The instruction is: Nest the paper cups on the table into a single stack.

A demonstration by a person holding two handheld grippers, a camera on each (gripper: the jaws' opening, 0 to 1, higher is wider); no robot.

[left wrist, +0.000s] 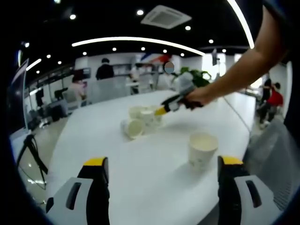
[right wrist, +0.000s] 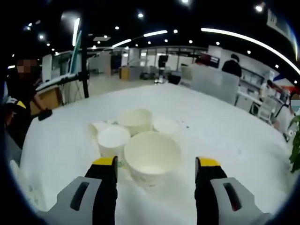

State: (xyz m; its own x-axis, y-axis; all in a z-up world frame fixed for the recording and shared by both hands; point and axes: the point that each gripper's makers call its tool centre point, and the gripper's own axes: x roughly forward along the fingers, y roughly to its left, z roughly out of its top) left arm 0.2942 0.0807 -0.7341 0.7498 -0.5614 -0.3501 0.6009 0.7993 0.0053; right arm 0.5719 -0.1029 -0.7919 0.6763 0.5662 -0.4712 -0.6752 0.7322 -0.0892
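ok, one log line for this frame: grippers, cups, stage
left gripper: open, near lone upright cup | right gripper: open, jaws astride nearest cup in cluster | stack: not yet formed

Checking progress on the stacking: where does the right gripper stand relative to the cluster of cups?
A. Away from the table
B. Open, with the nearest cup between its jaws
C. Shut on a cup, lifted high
B: in the right gripper view the right gripper has its jaws spread either side of the nearest cup.
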